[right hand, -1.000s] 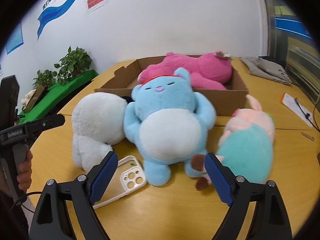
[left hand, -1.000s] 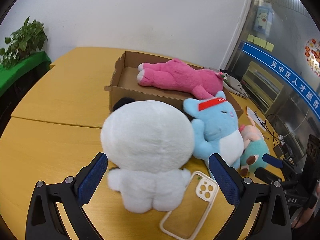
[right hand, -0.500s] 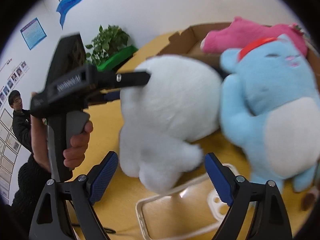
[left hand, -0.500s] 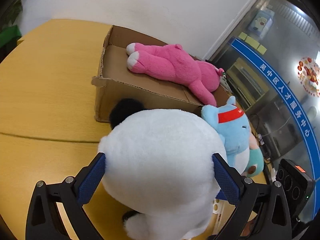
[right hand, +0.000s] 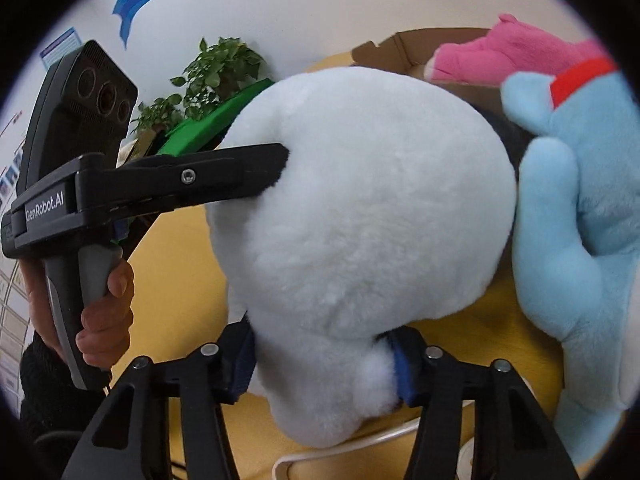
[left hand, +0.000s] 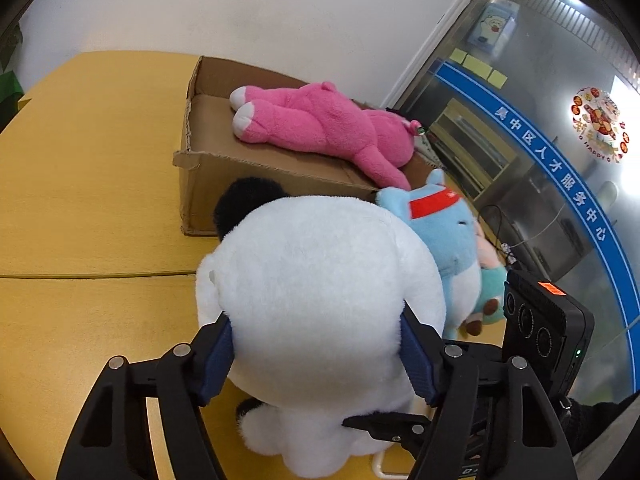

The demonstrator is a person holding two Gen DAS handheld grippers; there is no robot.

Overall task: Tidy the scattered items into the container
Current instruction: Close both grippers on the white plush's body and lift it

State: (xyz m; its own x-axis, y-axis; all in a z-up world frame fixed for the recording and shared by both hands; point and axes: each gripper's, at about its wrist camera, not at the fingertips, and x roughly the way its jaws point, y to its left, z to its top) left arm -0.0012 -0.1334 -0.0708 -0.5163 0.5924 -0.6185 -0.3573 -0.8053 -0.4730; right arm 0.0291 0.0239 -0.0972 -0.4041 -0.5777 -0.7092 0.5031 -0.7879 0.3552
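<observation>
Both tools, left and right, pinching the round, fluffy white plush.

"GenRobot.AI" in white letters on the black body of the left claw, seen in the right wrist view. White Chinese characters "吴中区人才服务中心" along the blue band on the glass wall. Round sticker on the glass: "HAPPY" partly legible. Wall posters unreadable.
</observation>
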